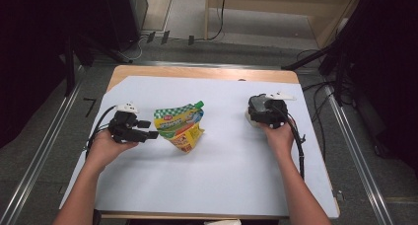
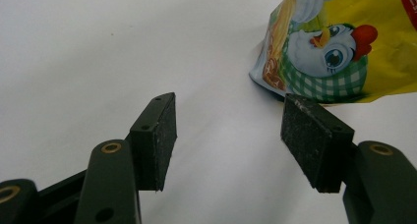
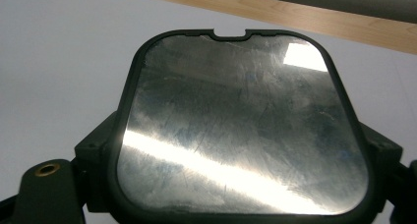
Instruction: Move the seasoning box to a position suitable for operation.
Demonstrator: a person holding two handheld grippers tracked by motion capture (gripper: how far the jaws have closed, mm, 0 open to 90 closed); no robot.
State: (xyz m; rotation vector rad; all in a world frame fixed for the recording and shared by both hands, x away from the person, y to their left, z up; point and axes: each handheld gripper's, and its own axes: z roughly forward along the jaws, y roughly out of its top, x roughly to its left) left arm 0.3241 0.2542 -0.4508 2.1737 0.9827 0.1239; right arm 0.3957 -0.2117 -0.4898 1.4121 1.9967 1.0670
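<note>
A person sits at the near side of a table covered by a white sheet [image 1: 212,170]. On the sheet, a bit left of the middle, lies a yellow and green food pouch [image 1: 180,126] with a green cap at its far right corner. It has a picture of a chicken in a checked scarf on it.

The left gripper [image 1: 150,130] is just left of the pouch and points at it. Its jaws are spread wide, with bare white sheet between them. In the left gripper view the pouch [image 2: 339,52] sits a little past the right pad [image 2: 314,140], close but not touching. So the pouch has not been grabbed yet. It looks like the grab is the next step: the gripper would need to slide to the right until the pouch edge is between the pads, then squeeze.

The right gripper [image 1: 266,111] is well off to the right, far from the pouch. In the right gripper view a flat, shiny, scratched plate with a dark rim [image 3: 241,130] sits across the jaws. I cannot tell if this gripper is spread or squeezed, or if it holds the plate.
</note>
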